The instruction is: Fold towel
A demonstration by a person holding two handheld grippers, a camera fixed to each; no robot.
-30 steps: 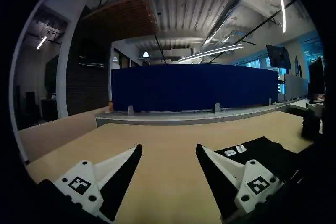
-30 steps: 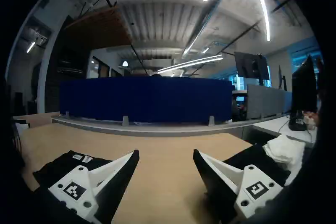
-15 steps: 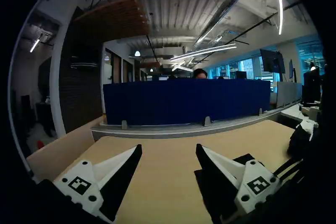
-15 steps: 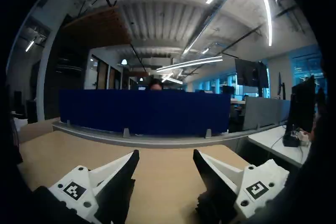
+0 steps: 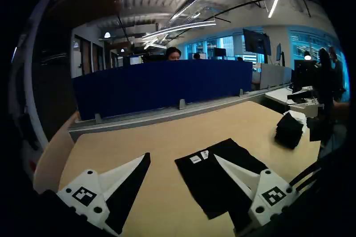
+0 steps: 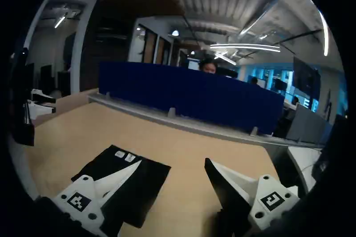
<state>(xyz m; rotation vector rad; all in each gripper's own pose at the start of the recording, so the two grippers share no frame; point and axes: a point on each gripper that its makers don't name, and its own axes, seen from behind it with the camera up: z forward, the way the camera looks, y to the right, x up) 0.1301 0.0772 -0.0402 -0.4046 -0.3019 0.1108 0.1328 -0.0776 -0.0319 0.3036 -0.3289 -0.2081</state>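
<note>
Wooden desk (image 5: pixel 178 134) | black towel (image 5: pixel 209 179) flat between left tongs (image 5: pixel 180 157) and right tongs (image 6: pixel 173 161) | both released

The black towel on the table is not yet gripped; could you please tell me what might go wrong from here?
1. The towel lies flat on the table, so the open left gripper may scrape the wood or pinch just one layer.
2. In the right gripper view it sits off to one side of the open right gripper; a grab there could miss the corner and skew the fold.
</note>
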